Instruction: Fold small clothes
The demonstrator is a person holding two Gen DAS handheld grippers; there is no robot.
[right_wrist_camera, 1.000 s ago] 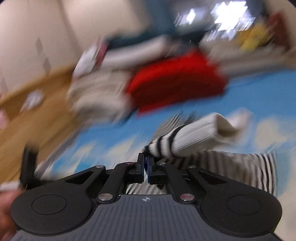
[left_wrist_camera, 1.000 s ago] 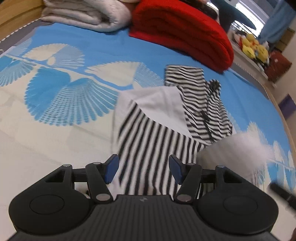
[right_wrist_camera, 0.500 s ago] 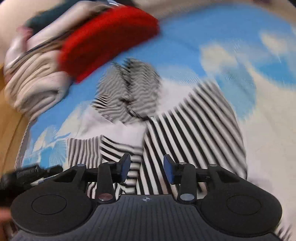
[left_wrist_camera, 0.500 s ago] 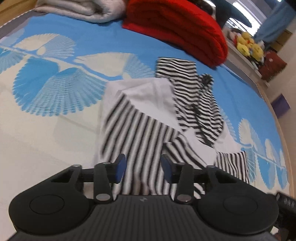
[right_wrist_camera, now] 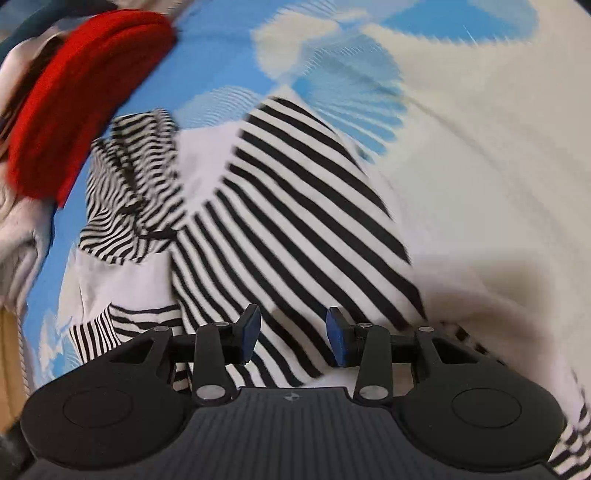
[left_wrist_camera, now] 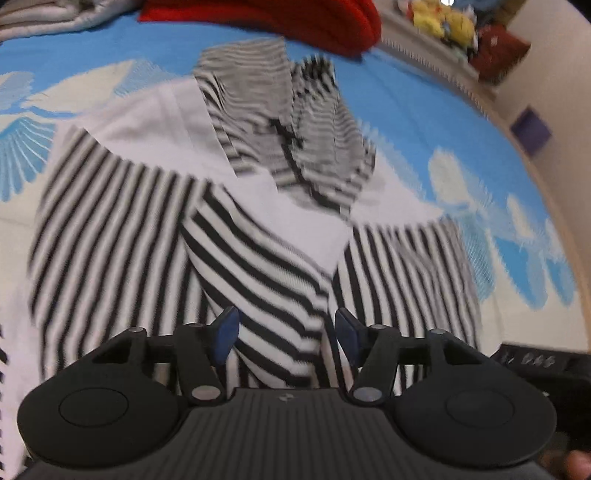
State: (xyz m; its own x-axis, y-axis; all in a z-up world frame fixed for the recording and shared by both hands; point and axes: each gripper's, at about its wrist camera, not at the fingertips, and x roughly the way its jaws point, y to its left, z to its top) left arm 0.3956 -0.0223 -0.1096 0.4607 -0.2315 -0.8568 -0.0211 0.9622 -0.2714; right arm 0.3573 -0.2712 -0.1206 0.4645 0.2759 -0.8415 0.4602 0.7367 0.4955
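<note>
Left gripper [left_wrist_camera: 284,334] pitched steeply down over the bed [left_wrist_camera: 424,122], jaws apart after just widening; the folded-over striped sleeve [left_wrist_camera: 258,266] of the striped garment [left_wrist_camera: 110,229] runs up between the blue pads [left_wrist_camera: 226,330] but neither pad presses on it, so nothing is gripped. Ahead of this gripper: the white yoke of the garment, then its finer-striped hood [left_wrist_camera: 291,147] with a dark drawstring, then a red folded blanket [left_wrist_camera: 295,18] at the far edge. Only the left wrist view shows the yellow plush toys [left_wrist_camera: 443,20] far ahead to the right, the purple box [left_wrist_camera: 530,123] on the right, and a black device edge [left_wrist_camera: 535,360] just right of the gripper body. Right gripper [right_wrist_camera: 293,338] also tilted steeply downward, rolled so the bed slopes across the frame; jaws stand open, having parted within the last second, with striped cloth [right_wrist_camera: 295,221] lying beneath and between the pads [right_wrist_camera: 338,341], not pinched. Ahead and left of this gripper lie the hood and the red blanket [right_wrist_camera: 74,92]. Only the right wrist view shows the plain cream stretch of bedcover [right_wrist_camera: 498,147] to the gripper's right, a wooden edge at lower left, and grey-white folded bedding [right_wrist_camera: 18,240] at far left. Both views are motion-blurred.
</note>
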